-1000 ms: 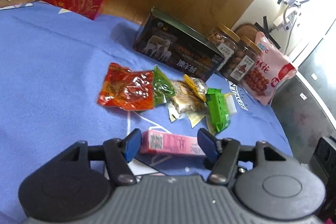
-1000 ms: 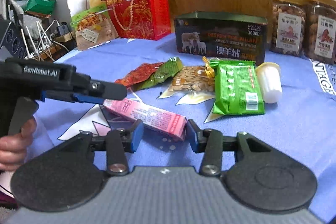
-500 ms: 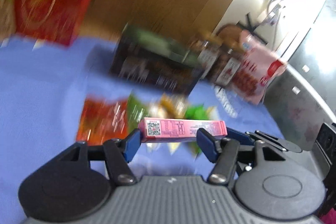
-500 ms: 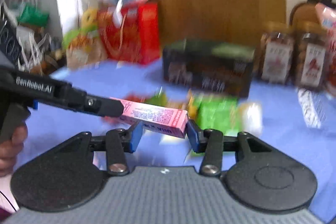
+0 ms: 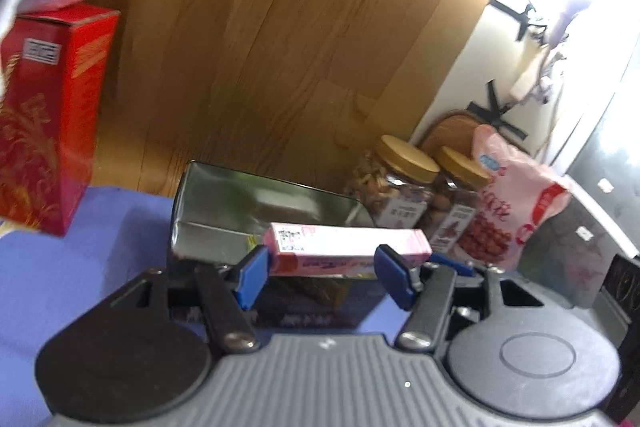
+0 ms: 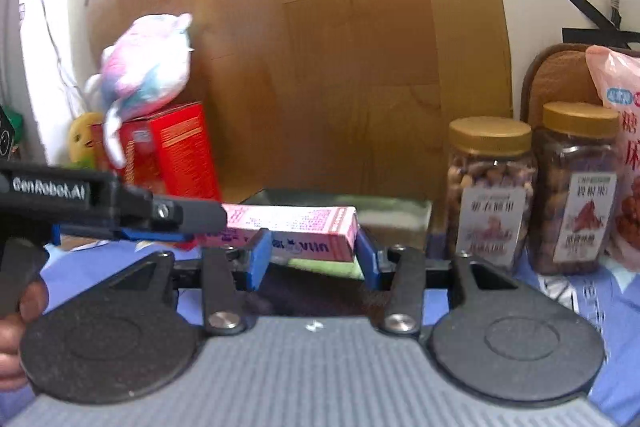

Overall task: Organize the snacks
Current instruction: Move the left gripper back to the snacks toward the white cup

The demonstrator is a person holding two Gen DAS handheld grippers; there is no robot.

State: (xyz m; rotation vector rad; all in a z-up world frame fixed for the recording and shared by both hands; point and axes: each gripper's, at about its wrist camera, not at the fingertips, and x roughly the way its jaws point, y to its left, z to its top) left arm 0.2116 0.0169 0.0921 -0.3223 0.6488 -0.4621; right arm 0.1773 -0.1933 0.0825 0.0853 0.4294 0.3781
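Both claws pinch the pink box [image 5: 346,247], the left claw [image 5: 322,277] near one end and the right claw [image 6: 308,255] at the other, holding it roughly level in the air above the open tin [image 5: 256,215] on the table [image 5: 60,267].

A home, plush toy [image 6: 146,63] on red gift box [image 6: 176,153], nut jars [image 6: 490,187], blue tablecloth [image 5: 60,267]

left tongs [image 5: 322,277]: black arms, blue pads, silver screws | right tongs [image 6: 308,253]: same, grey ribbed body
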